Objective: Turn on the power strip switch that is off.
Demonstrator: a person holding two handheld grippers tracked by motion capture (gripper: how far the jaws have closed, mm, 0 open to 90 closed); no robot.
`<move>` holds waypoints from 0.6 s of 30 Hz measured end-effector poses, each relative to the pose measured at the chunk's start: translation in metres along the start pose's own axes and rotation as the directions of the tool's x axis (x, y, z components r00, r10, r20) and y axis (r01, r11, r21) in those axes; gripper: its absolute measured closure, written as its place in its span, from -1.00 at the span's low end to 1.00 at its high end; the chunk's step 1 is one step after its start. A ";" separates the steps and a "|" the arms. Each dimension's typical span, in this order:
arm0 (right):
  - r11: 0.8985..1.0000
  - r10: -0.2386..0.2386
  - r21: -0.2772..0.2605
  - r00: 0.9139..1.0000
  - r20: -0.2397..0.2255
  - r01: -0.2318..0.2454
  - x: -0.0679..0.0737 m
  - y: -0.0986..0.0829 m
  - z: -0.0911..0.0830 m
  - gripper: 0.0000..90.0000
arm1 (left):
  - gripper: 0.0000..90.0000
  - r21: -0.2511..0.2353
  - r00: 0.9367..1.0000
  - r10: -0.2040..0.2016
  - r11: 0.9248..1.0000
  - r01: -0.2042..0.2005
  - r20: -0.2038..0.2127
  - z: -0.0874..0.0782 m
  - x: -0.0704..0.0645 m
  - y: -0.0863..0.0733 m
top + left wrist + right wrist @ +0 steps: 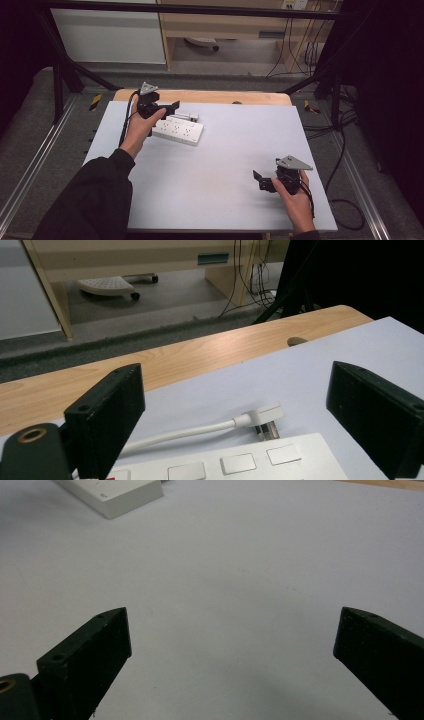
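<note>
The left gripper hangs w/ jaws spread wide over the white power strip at the far-left of the white mat, holding nothing. Its plug and cord lie just behind the strip, btwn the jaws in the left gripper view. The right gripper is also wide open, empty, well apart near the front-right. Risk: closing on the strip's edge instead of the plug could skid the strip, or the cord snags a jaw.

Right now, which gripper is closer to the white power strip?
Left. The left gripper hovers open right over the power strip; the right gripper sits far off near the table's front right corner.
</note>
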State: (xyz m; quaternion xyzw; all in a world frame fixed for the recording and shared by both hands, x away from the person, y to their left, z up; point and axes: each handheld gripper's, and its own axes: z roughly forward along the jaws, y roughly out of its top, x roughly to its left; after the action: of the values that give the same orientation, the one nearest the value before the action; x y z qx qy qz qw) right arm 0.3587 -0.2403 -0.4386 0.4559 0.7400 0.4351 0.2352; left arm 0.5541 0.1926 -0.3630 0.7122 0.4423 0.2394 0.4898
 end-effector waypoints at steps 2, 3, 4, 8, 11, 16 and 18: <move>1.000 -0.002 -0.001 1.000 0.001 0.002 0.000 0.000 0.000 -0.95 | -0.80 0.000 1.000 0.003 1.000 -0.003 -0.007 0.001 0.002 -0.001; 1.000 -0.002 -0.002 1.000 0.001 0.002 0.000 0.000 0.000 -0.95 | -0.80 -0.002 1.000 0.000 1.000 0.000 -0.009 0.002 0.003 -0.001; 1.000 -0.002 -0.001 1.000 0.000 0.002 0.000 0.000 0.000 -0.95 | -0.80 0.001 1.000 -0.002 1.000 0.002 -0.011 0.003 0.004 -0.002; 1.000 -0.001 -0.001 1.000 -0.001 0.001 0.000 0.000 0.000 -0.95 | -0.80 0.008 1.000 -0.010 1.000 0.010 -0.020 0.006 0.007 -0.004; 1.000 -0.001 0.000 1.000 -0.002 0.001 0.000 0.000 0.000 -0.95 | -0.80 0.011 1.000 -0.019 1.000 0.019 -0.022 0.009 0.009 -0.006; 1.000 -0.002 0.000 1.000 0.000 0.002 0.000 0.000 0.000 -0.95 | -0.80 0.023 1.000 -0.018 1.000 0.018 -0.022 0.013 0.010 -0.008; 1.000 -0.001 0.000 1.000 0.000 0.001 0.000 0.000 0.000 -0.95 | -0.80 0.026 1.000 -0.018 0.999 0.018 -0.022 0.014 0.010 -0.009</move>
State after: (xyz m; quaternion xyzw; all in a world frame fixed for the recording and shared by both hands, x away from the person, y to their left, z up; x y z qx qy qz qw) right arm 0.3590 -0.2405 -0.4390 0.4554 0.7403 0.4350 0.2352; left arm 0.5663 0.1960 -0.3775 0.7119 0.4571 0.2369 0.4777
